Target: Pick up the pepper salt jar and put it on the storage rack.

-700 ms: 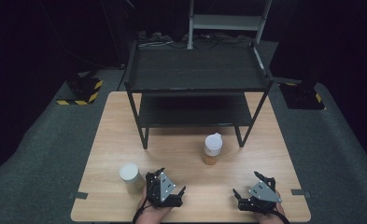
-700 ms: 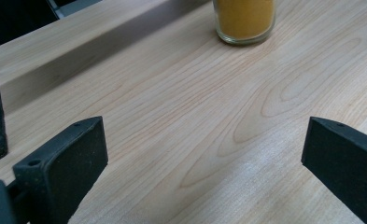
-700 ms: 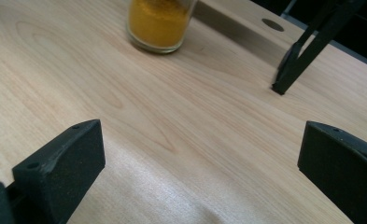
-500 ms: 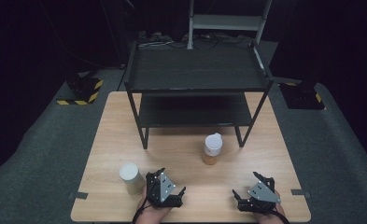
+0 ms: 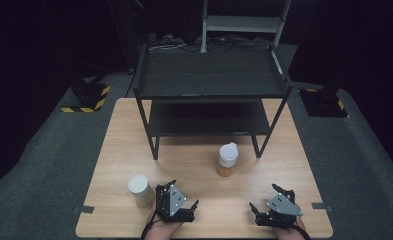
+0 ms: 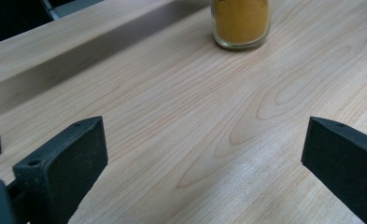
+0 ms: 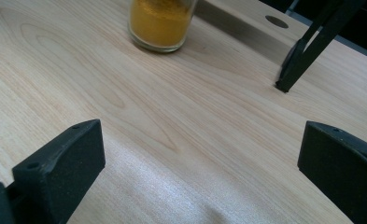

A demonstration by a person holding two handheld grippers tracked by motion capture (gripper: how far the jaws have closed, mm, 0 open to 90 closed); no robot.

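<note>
Jar, clear glass, white cap; contents: orange-yellow powder, filling the visible lower body. Stands upright on wooden table, centre, just near of the black two-tier shelf rack, by its right front leg. Cylindrical container, pale lid, near left, just left of left gripper; contents not discernible from above. Left gripper: jaws spread wide, nothing between them. Right gripper, near right: jaws likewise wide apart, holding nothing.
</note>
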